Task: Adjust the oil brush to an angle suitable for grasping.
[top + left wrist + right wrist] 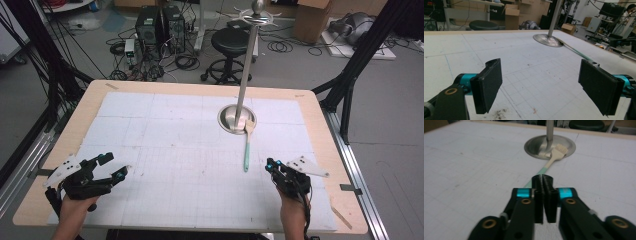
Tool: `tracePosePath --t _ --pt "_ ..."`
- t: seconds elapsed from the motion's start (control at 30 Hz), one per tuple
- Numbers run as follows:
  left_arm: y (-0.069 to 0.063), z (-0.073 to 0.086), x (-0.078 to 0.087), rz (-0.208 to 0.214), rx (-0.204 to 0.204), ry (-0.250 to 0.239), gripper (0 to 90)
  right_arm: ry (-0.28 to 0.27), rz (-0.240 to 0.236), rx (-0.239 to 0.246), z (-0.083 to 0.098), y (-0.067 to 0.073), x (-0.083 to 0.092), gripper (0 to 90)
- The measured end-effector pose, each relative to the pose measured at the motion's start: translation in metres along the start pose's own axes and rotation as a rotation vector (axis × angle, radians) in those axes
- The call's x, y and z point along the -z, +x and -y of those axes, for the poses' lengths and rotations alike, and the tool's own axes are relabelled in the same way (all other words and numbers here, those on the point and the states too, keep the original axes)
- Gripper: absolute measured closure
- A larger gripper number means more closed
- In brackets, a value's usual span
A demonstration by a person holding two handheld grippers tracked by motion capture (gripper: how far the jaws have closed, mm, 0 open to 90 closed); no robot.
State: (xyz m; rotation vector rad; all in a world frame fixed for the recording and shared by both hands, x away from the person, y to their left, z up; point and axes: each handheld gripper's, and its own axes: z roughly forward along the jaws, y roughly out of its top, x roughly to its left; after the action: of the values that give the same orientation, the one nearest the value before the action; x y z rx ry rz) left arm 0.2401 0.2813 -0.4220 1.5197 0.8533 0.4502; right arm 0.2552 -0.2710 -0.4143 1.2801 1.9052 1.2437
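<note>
**Two grippers low at the near edge, brush lying ahead**

Two hand-held grippers sit nearest the person: the left gripper point(117, 170) has its jaws spread wide with nothing between them, while the right gripper point(272, 164) has its jaws pressed together, empty. Just beyond the right gripper, on the white gridded surface point(165, 145), lies a slim pastry brush with a mint-green handle and pale bristles point(246, 145). Its head rests against the round steel base of an upright metal pole point(230, 119), farther back. The brush looks light, stiff along the handle and soft at the bristles; the smooth handle may slip, so pinching it mid-length, across its narrow width, seems the safest hold.
</note>
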Motion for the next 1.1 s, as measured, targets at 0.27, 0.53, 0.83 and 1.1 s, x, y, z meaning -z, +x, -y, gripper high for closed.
tracePosePath --t 0.27,0.53,0.83,1.1 --pt "0.001 0.0 0.0 0.002 -0.001 0.007 19.6 0.187 0.04 -0.014 0.002 0.004 -0.051 89.3" --pt "0.001 0.0 -0.001 0.004 0.003 0.008 19.8 0.256 0.06 0.01 0.006 0.011 -0.066 89.3" --pt "0.002 0.001 -0.002 0.0 0.01 0.014 19.9 0.279 0.0 0.105 0.002 0.035 -0.073 89.4" --pt "0.002 0.001 -0.002 -0.006 0.013 0.019 20.0 0.297 -0.116 0.195 -0.008 0.075 -0.089 89.3"
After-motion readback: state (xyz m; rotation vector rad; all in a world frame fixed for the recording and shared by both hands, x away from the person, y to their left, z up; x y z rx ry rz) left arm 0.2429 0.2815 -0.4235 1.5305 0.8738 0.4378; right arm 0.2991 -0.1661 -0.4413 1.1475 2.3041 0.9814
